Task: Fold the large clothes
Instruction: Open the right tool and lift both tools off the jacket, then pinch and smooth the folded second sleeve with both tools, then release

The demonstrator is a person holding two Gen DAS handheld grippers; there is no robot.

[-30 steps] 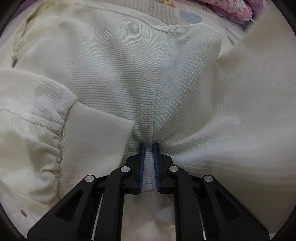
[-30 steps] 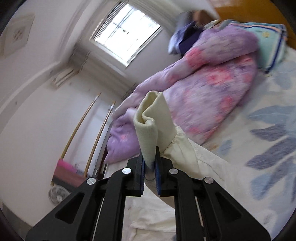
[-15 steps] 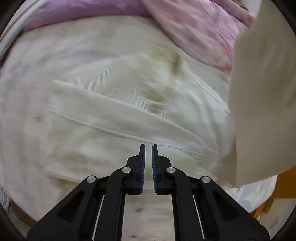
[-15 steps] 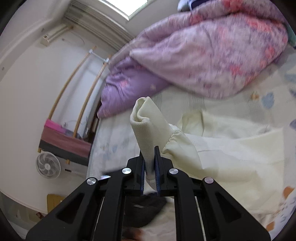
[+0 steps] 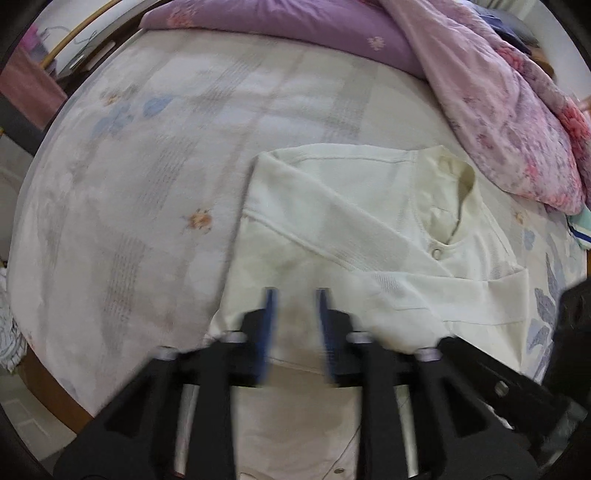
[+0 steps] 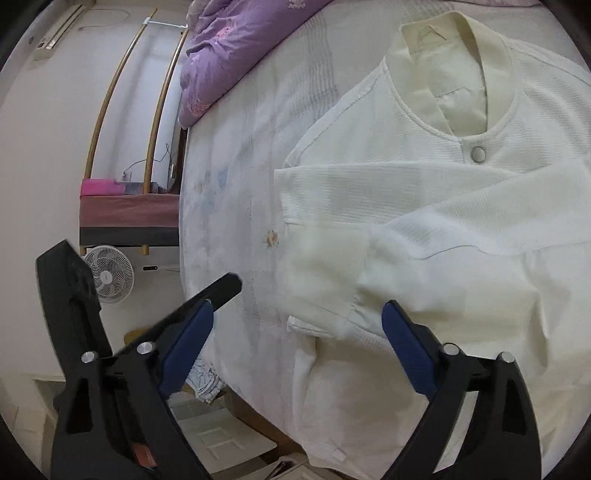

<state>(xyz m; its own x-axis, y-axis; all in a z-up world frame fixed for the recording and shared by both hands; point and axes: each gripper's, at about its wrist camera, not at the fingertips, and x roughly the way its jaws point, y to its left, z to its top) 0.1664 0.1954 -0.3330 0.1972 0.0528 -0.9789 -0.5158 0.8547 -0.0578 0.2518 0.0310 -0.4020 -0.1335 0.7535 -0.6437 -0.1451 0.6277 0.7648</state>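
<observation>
A cream snap-front jacket lies flat on the bed, collar away from me, with both sleeves folded across its chest. My left gripper hovers above the jacket's lower part. Its jaws are opening, and nothing is between them. My right gripper has its jaws spreading wide, with the ribbed sleeve cuff lying loose on the jacket between the blue pads, which do not press it.
The pale floral bed sheet spreads out left of the jacket. A purple pillow and a pink flowered quilt are heaped at the bed's far side. Beyond the bed edge stand a fan and a low bench.
My right gripper came down and let go of the sleeve cuff, which now lies across the jacket. My left gripper released the fabric, rose and drew back, and now stands partly open.
</observation>
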